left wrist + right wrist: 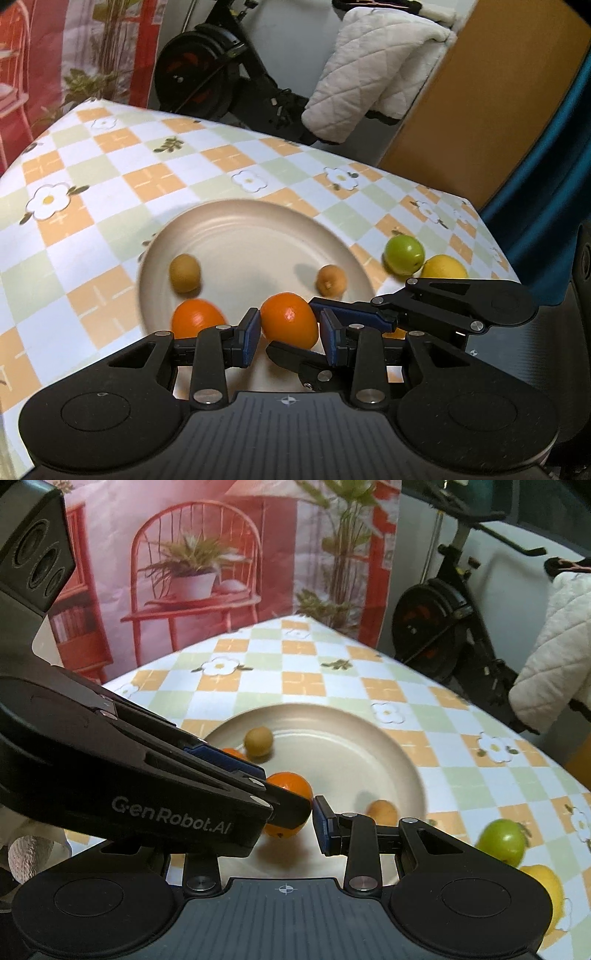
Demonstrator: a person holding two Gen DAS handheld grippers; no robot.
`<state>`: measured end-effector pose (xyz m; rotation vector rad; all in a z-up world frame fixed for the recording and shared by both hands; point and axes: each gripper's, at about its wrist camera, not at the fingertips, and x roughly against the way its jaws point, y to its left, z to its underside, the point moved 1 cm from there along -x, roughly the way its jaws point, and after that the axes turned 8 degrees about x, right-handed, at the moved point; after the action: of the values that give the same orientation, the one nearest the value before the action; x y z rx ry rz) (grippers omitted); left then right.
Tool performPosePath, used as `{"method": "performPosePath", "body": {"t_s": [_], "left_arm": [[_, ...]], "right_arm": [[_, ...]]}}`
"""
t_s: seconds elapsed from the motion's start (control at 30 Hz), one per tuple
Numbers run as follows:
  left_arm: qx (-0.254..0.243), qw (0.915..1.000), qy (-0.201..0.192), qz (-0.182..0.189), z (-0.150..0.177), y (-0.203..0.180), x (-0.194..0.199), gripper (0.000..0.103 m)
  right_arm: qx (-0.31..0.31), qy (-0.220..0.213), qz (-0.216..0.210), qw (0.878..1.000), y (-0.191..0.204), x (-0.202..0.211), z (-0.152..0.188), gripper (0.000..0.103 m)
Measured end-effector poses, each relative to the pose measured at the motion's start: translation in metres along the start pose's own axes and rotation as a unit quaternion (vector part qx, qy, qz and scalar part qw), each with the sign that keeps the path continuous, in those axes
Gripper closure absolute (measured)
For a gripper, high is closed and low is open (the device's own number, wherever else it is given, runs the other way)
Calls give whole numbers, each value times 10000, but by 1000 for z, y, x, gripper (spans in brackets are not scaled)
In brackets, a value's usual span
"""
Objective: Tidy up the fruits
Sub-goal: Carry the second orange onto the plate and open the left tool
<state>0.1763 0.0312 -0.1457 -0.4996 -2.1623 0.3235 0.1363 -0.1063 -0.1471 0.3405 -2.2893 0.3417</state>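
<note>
My left fingers (289, 334) clamp an orange (289, 319) over the plate's (236, 221) near rim, right fingers (291, 818) nearly together, contents hidden, crowding it; bump could drop it off bench (110, 155).

Soft indoor light, motion-blurred, fisheye-warped.

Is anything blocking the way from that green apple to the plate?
Nothing visible does. Only bare tablecloth lies between the green apple and the plate; the lemon sits on the apple's far side.
</note>
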Motion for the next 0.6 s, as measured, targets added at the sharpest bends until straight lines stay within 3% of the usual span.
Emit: {"method": "performPosePath", "body": {"t_s": [0.33, 0.6], "left_arm": [[111, 9999, 12, -72, 13, 12, -1, 66], [-17, 9993, -272, -273, 13, 3, 11, 63]], "right_arm": [[-15, 215, -55, 9998, 9, -13, 0, 72], [-108, 89, 44, 9999, 5, -2, 3, 70]]}}
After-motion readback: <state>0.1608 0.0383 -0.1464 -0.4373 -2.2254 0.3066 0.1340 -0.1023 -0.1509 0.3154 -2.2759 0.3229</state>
